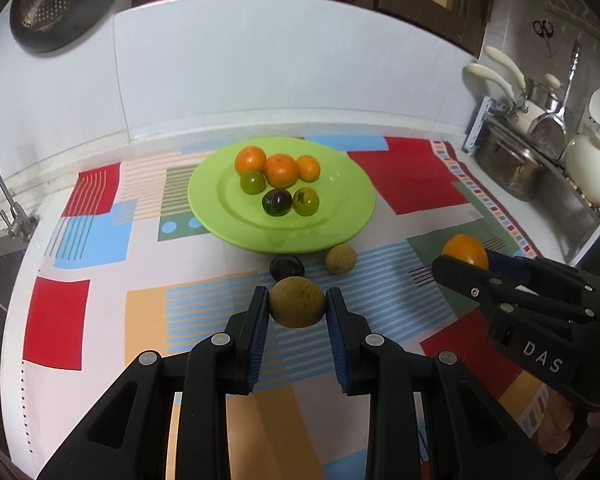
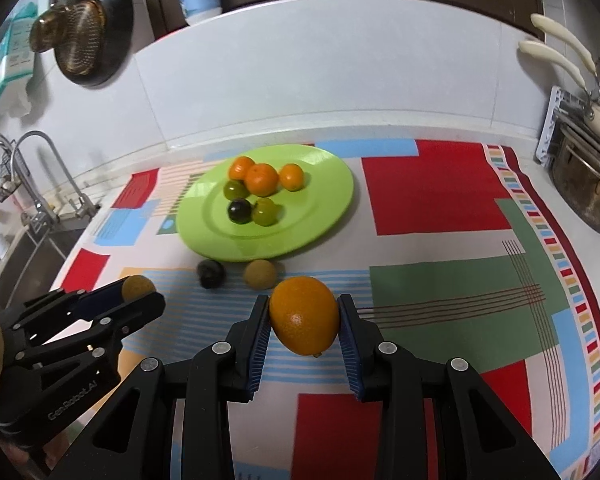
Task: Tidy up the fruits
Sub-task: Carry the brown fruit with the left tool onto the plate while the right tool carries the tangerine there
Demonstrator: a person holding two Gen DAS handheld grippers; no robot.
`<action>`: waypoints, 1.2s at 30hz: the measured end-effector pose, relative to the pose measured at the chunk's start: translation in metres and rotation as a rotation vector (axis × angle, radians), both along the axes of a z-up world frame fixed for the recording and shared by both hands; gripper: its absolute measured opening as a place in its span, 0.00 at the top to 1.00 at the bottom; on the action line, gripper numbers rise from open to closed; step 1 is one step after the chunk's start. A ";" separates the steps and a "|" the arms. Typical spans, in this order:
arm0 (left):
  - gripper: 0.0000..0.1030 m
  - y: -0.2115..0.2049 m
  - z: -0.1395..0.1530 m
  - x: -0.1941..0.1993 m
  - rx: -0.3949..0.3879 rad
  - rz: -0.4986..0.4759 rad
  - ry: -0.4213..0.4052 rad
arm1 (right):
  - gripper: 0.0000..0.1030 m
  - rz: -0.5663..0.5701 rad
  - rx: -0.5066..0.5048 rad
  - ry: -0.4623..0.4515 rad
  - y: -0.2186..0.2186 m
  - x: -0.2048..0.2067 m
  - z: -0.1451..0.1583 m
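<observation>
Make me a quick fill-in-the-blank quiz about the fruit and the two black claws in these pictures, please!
1. The left gripper clamps a round ____ fruit.
2. The right gripper clamps a large ____ citrus fruit.
3. The round lime-green plate holds ____ fruits.
4. Between the plate and the grippers, ____ loose fruits lie on the patterned tablecloth.

Missing words: brown; orange; six; two

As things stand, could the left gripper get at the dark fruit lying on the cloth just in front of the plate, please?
Probably not yet. The left gripper is already shut on a brown fruit, so its jaws are full. The dark fruit sits just beyond, with nothing else in between; it would need to set its load on the green plate first.
</observation>
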State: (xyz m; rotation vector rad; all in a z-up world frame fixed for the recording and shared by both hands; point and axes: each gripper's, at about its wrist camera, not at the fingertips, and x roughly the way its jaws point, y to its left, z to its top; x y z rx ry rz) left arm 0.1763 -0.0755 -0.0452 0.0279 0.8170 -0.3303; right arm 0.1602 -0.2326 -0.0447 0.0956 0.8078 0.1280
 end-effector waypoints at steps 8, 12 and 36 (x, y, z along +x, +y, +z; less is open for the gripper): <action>0.72 0.009 0.020 -0.006 -0.012 -0.017 -0.045 | 0.67 0.004 -0.010 -0.044 0.013 -0.009 0.021; 0.72 0.013 0.032 -0.007 -0.012 -0.023 -0.074 | 0.67 0.008 -0.015 -0.068 0.019 -0.010 0.031; 0.72 0.020 0.080 0.038 -0.010 -0.048 -0.207 | 0.67 0.024 -0.028 -0.169 0.036 0.036 0.074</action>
